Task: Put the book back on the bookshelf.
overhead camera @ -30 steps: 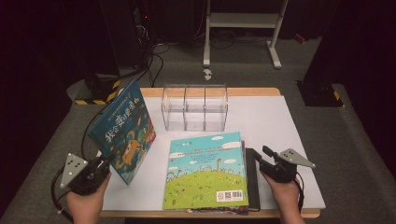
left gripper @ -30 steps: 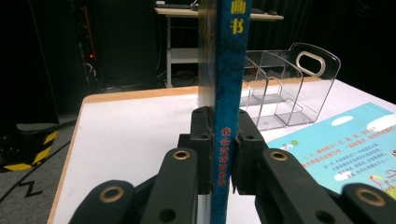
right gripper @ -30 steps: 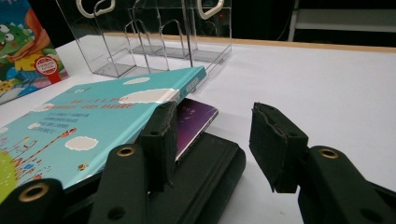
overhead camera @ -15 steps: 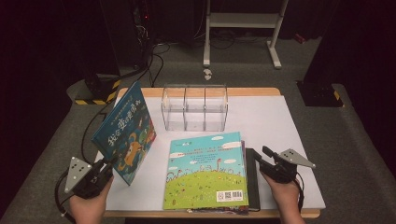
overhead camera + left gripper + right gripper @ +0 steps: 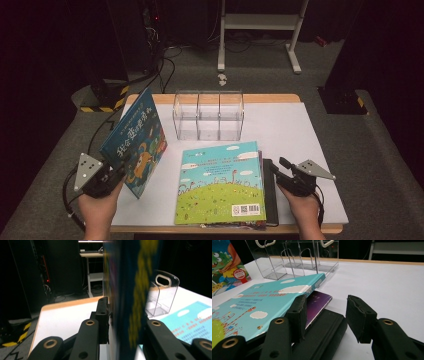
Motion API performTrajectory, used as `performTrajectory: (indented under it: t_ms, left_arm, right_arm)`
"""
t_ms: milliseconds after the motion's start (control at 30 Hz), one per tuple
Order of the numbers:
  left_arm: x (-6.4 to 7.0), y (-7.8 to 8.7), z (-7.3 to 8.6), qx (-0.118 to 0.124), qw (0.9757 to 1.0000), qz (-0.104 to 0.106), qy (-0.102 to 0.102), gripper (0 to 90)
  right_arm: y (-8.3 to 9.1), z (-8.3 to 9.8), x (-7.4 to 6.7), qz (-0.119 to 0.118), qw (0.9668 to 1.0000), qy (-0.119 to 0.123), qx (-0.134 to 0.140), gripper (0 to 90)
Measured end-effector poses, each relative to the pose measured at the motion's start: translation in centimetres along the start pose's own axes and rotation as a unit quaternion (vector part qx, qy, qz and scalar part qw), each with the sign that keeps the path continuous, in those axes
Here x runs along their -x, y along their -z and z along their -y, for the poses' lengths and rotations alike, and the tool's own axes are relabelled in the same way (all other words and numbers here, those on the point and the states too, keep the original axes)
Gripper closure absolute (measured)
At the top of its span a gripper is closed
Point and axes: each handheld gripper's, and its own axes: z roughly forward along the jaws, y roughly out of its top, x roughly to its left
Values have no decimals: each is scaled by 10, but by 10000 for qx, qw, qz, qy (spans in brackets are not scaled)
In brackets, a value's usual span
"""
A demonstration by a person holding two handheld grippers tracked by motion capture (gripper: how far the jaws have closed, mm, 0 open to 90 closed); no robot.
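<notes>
A blue picture book (image 5: 135,145) stands tilted on edge at the table's left. My left gripper (image 5: 117,175) is shut on its lower edge. In the left gripper view the book (image 5: 132,302) fills the gap between the jaws of the left gripper (image 5: 125,315), which have just been opening a little. A teal picture book (image 5: 220,185) lies flat at the front middle, on top of a purple book (image 5: 318,302). A black book (image 5: 270,192) lies along its right side. My right gripper (image 5: 280,167) is open, its jaws (image 5: 329,307) astride the black book (image 5: 324,332) without pressing on it.
A clear plastic organizer (image 5: 208,115) with three compartments stands at the back middle of the white table (image 5: 300,130). Cables, dark equipment and a white metal stand are on the floor beyond the table's far edge.
My left gripper has shifted slightly up and to the right with the blue book. The right gripper and the flat books have not moved.
</notes>
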Motion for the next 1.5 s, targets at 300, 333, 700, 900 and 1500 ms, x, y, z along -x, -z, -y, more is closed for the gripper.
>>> performTrajectory:
  t_ms: [300, 333, 700, 900, 1500]
  left_arm:
    - [3, -12, -7, -72, 9999, 87, -12, 808]
    - [3, -12, -7, -79, 9999, 95, -5, 811]
    - [11, -28, -23, -166, 9996, 133, 206, 831]
    - [22, -38, -23, -128, 9994, 221, 222, 831]
    - [59, -114, -21, 241, 9992, 310, 29, 831]
  right_arm:
    - [1, 0, 0, -6, 10000, 1, 12, 509]
    - [1, 0, 0, -7, 10000, 1, 14, 509]
    - [0, 0, -1, -29, 10000, 8, 18, 513]
    - [2, 0, 0, -32, 10000, -12, 37, 516]
    - [4, -1, 4, -40, 9999, -60, 95, 523]
